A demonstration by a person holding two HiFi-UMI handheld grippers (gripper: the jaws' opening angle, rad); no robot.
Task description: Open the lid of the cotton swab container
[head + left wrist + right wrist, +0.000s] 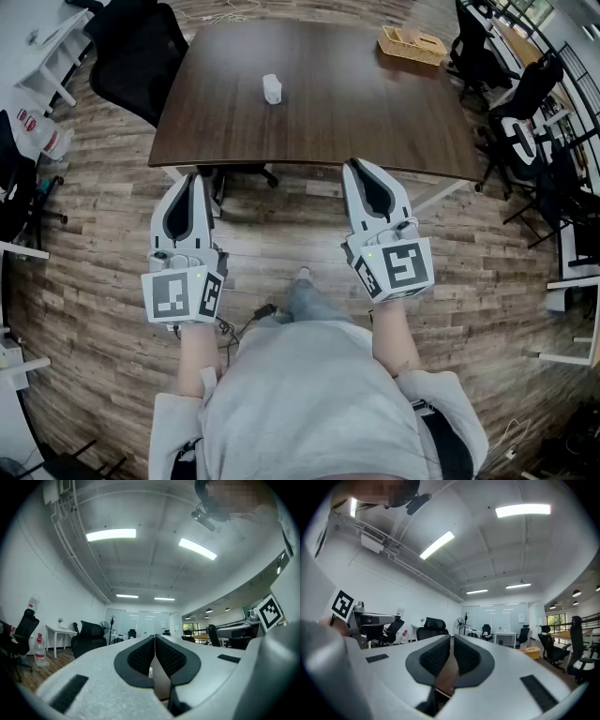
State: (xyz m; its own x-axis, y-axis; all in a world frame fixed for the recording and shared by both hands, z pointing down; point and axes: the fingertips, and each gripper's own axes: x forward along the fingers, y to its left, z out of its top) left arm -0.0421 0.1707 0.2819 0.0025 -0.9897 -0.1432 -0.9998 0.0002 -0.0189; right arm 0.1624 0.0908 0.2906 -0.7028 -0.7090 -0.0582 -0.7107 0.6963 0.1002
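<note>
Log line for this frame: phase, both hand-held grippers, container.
phase: pre-approach | left hand-held gripper: shut, empty | right hand-held gripper: shut, empty | cotton swab container: on table, untouched

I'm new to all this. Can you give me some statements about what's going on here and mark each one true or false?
1. A small white container stands on the dark table. True.
2. The left gripper is clamped on the container. False: its jaws are shut on nothing, well apart from the container.
3. The right gripper has its jaws together and holds nothing. True.
4. The table bears nothing but the container. False: a light tray sits near its far right corner.
</note>
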